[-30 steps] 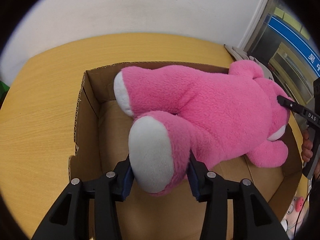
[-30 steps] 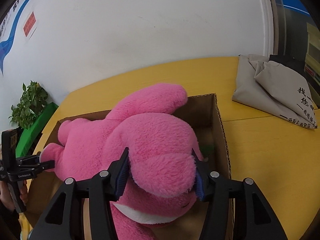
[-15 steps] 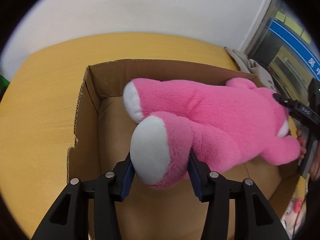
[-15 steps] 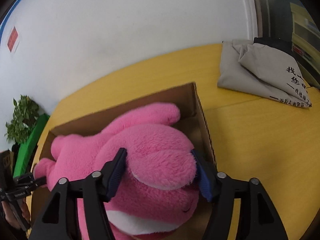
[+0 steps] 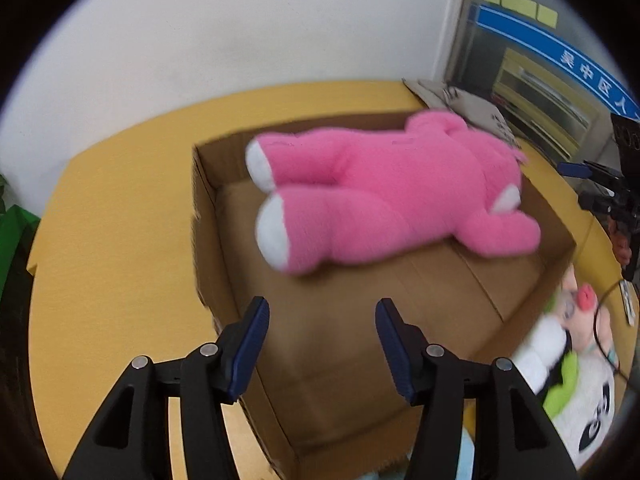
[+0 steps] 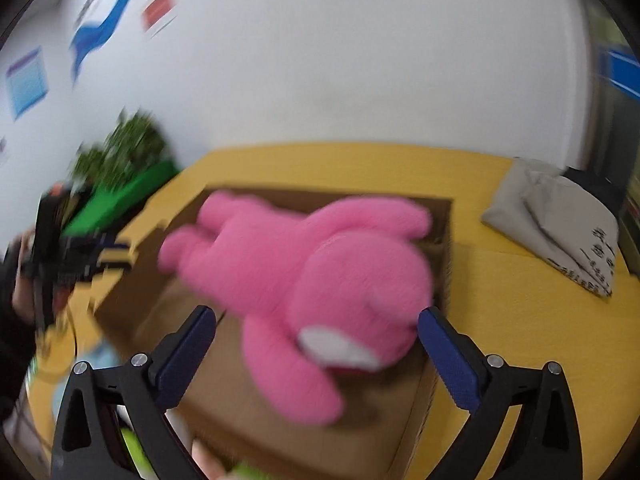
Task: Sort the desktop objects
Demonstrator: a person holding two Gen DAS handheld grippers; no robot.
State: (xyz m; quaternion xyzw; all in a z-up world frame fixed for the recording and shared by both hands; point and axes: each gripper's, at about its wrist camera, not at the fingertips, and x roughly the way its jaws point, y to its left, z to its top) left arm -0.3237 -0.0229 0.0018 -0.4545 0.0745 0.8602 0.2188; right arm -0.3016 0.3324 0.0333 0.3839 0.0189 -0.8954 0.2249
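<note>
A big pink plush bear [image 5: 384, 196] lies on its side inside an open cardboard box [image 5: 208, 248] on the yellow table. In the right wrist view the bear [image 6: 312, 272] lies with its head near me in the box [image 6: 404, 436]. My left gripper [image 5: 322, 344] is open and empty, pulled back above the box's near end, apart from the bear's white-soled feet. My right gripper [image 6: 316, 356] is open and empty, just short of the bear's head. Each gripper shows at the other view's edge: the right one [image 5: 600, 184], the left one [image 6: 96, 256].
A folded grey cloth bag [image 6: 560, 232] lies on the table right of the box. A white and green plush toy [image 5: 572, 364] lies beside the box's near right corner. A green plant [image 6: 124, 160] stands beyond the table's left edge. A white wall is behind.
Both grippers have opened and let go of the pink bear, then pulled back. The bear now rests in the box.
</note>
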